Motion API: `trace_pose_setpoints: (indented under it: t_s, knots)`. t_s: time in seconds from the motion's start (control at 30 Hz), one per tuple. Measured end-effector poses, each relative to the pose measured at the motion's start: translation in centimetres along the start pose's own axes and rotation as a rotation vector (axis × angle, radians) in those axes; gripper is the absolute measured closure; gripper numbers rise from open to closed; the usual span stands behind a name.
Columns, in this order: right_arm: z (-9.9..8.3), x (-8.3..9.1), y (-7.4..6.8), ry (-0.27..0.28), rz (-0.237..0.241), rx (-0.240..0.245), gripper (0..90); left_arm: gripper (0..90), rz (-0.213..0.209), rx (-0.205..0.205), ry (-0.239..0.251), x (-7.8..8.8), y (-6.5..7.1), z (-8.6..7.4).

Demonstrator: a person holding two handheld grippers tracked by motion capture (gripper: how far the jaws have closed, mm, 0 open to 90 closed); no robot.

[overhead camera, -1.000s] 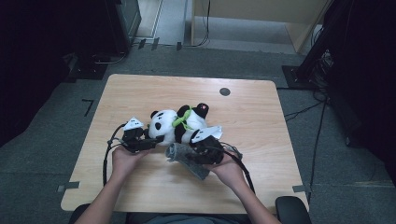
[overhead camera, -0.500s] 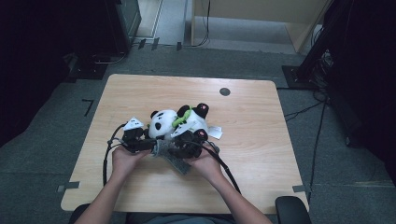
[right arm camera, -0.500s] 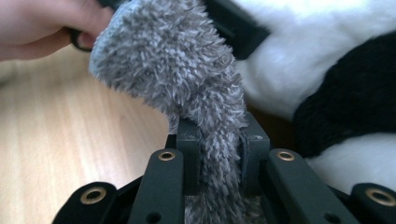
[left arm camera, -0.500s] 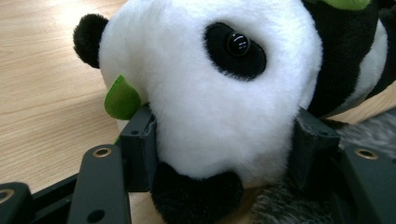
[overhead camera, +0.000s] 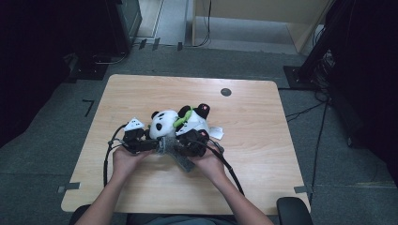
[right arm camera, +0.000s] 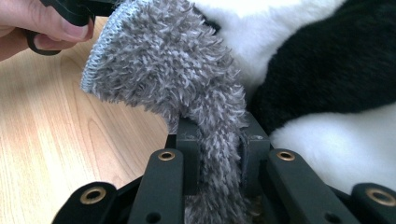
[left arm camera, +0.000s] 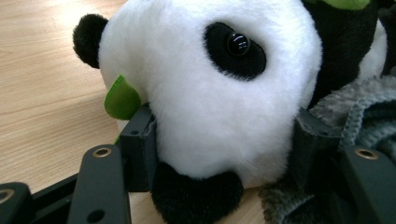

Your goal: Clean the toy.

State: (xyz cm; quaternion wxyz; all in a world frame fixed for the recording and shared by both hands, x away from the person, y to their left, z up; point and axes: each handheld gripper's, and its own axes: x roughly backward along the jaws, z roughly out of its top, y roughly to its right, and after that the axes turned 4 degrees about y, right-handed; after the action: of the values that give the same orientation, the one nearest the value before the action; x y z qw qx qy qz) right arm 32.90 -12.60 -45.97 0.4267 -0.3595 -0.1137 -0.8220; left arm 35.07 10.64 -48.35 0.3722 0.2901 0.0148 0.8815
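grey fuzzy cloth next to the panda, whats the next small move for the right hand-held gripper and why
Probably draw the grey fuzzy cloth up over the plush panda's head. The right hand-held gripper is shut on a bunched fold of it, beside the panda's body. The left hand-held gripper clamps the head, steadying the toy on the wooden table.

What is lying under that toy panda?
Bare wooden table shows beside the panda, and a fuzzy grey cloth lies against its side. Whether the cloth reaches underneath is covered by the plush body.

Toy panda (left arm camera: 210, 93): white with black ears and eye patches, green leaf. Fuzzy cloth (right arm camera: 187, 79): grey. Tabletop (overhead camera: 141, 93): pale wood grain. Fingers (right arm camera: 189, 154): black.
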Motion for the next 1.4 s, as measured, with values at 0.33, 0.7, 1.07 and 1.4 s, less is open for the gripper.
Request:
trace_pose_setpoints:
  t_s: [0.33,0.7,1.07,1.4]
  knots:
    - [-1.0,1.0,-0.1,-0.007,-0.016,0.004,75.5,36.8,-0.001,0.001,0.0,0.0,0.0,0.0]
    - [-2.2,2.6,0.0,0.002,-0.039,0.002,75.6,36.9,-0.003,0.004,0.001,0.0,0.0,0.0]
    - [-3.3,4.6,1.6,0.032,-0.044,-0.059,75.4,36.9,-0.004,0.002,0.0,0.0,0.0,0.0]
    - [-4.3,5.9,2.5,0.036,-0.049,-0.069,75.2,36.9,-0.004,-0.001,-0.002,0.0,0.0,0.0]
